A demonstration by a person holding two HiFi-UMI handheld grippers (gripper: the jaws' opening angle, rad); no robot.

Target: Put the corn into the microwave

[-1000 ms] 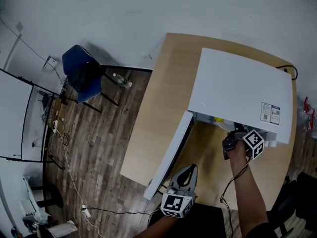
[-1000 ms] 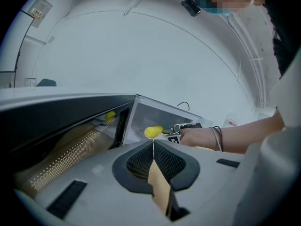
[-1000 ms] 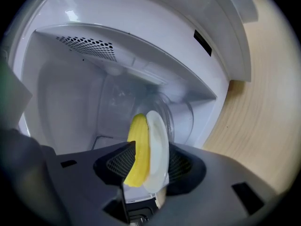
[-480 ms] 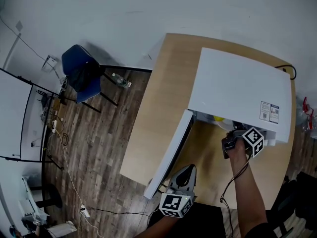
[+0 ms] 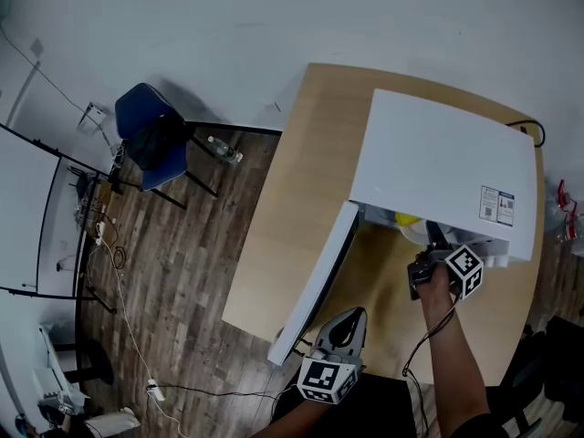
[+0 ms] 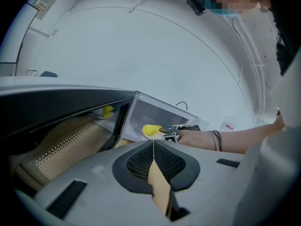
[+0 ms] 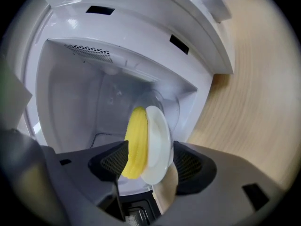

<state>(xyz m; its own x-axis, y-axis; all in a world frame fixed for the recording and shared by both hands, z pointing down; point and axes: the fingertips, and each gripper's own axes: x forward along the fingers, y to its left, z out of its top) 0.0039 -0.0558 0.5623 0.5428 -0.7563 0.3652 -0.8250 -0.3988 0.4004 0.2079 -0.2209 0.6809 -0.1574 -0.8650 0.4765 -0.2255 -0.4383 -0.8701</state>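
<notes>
From the head view, the white microwave sits at the right of the wooden tabletop, and its door is swung out toward the lower left. The right gripper reaches into the cavity mouth under the front edge. A bit of yellow corn shows just inside, above its tip. The left gripper hangs low at the bottom of the frame, beside the free edge of the door and well apart from the corn.

In the left gripper view, its jaws are pressed together with nothing between them. Beyond them, in the middle of the frame, the corn lies inside the lit cavity, and the person's hand is just to its right.

In the right gripper view, the jaws are opening. The corn and its small white plate stand between the two pads, but the pads look clear of both. The load seems to rest on the glass turntable inside the microwave.

By my reckoning this is the letting-go step, with the corn delivered. The next move calls for drawing the right gripper straight back out of the opening without nudging the plate. After that the left gripper is well placed to push the door closed, if that is wanted.
</notes>
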